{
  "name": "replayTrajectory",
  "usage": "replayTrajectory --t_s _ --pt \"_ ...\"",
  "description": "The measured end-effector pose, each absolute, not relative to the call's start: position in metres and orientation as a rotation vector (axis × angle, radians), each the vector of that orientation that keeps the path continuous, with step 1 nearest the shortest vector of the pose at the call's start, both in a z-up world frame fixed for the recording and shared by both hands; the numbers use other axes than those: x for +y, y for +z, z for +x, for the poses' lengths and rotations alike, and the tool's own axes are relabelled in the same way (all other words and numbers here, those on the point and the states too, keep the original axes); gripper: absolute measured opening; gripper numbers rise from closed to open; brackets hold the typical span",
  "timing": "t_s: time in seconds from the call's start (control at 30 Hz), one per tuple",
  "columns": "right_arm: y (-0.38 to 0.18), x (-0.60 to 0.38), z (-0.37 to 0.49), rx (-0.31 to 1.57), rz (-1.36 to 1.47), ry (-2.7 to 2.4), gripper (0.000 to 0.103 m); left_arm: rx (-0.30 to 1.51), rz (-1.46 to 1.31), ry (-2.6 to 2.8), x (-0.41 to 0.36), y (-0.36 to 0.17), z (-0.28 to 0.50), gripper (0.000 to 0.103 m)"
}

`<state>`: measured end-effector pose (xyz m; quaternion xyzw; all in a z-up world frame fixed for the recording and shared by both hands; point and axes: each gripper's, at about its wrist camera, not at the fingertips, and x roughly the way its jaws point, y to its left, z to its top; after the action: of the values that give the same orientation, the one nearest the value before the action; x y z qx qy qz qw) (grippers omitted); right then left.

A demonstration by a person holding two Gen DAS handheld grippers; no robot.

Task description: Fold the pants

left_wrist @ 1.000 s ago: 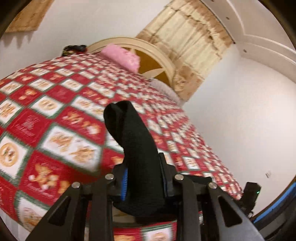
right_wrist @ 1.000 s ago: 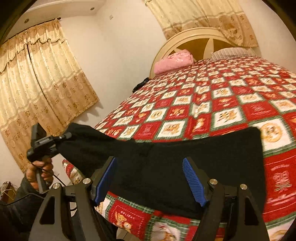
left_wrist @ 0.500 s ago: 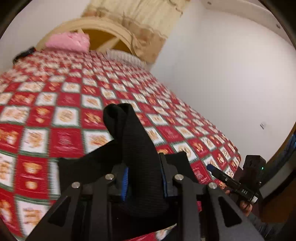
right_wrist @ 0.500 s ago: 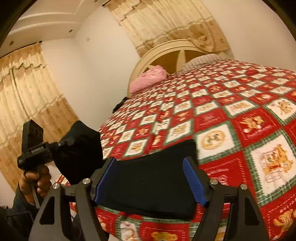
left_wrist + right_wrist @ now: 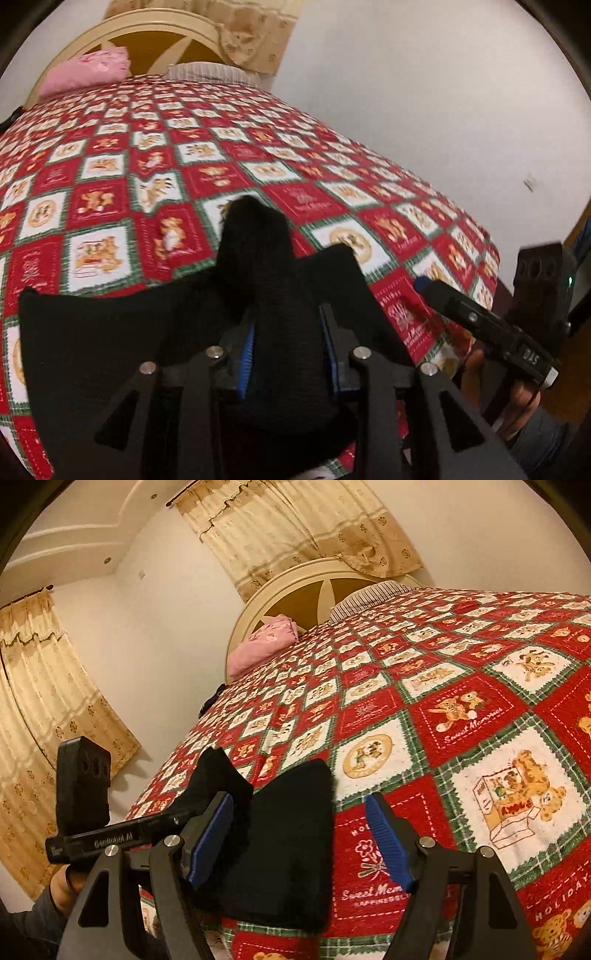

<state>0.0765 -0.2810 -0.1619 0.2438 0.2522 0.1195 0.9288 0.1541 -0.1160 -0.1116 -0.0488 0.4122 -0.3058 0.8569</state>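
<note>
The black pants (image 5: pixel 129 339) lie folded on the red patchwork quilt (image 5: pixel 147 184) at the bed's near edge. My left gripper (image 5: pixel 290 332) has a bunched end of them (image 5: pixel 258 240) between its blue pads; the jaws are opening, and the cloth still fills the gap. In the right wrist view that gripper (image 5: pixel 207 794) comes in from the left with the bunch (image 5: pixel 218 771) over the folded pants (image 5: pixel 291 849). My right gripper (image 5: pixel 299 827) stands open over the pants' right edge, touching nothing. In the left wrist view it (image 5: pixel 423 284) hovers beside the pants, a hand (image 5: pixel 517 398) on its handle.
A pink pillow (image 5: pixel 262 642) and a striped one (image 5: pixel 369 598) lean on the cream headboard (image 5: pixel 295 590) at the far end. A small dark object (image 5: pixel 208 701) lies at the bed's left edge. Curtains (image 5: pixel 44 738) hang left; a white wall (image 5: pixel 443 110) runs along the right.
My left gripper swung across with the pants end, laying it over the part on the bed, so the wide black spread became a narrow stack. The right gripper shifted a little and stayed open.
</note>
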Motion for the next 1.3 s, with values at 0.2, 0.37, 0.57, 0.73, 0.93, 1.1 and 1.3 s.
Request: replayTrajectory --t_s 0.2,0.37,0.57,0.73,0.93,1.1,1.3 --pt "-0.161 -0.281 0.073 0.504 0.479 0.226 0.076 0.764 -0.064 -0.73 -0.108 -0.089 0.119 0.041" --pt "-0.144 -0.264 0.072 0.506 0.476 0.276 0.076 0.661 -0.04 -0.595 -0.059 -0.082 0.109 0.074" --pt "-0.147 -0.212 0.097 0.669 0.358 0.28 0.075 0.68 -0.11 -0.44 -0.01 -0.106 0.129 0.075" --pt "-0.165 -0.199 0.111 0.789 0.342 0.253 0.019 0.719 -0.194 -0.395 0.014 -0.127 0.138 0.075" --pt "-0.142 -0.209 0.087 0.692 0.335 0.252 0.016 0.742 -0.208 -0.398 0.013 -0.14 0.143 0.081" --pt "-0.169 -0.23 0.094 0.773 0.386 0.17 0.017 0.834 -0.177 -0.364 0.009 -0.168 0.153 0.09" --pt "-0.174 -0.237 0.089 0.753 0.419 0.165 0.025 0.772 -0.177 -0.339 0.02 -0.151 0.15 0.09"
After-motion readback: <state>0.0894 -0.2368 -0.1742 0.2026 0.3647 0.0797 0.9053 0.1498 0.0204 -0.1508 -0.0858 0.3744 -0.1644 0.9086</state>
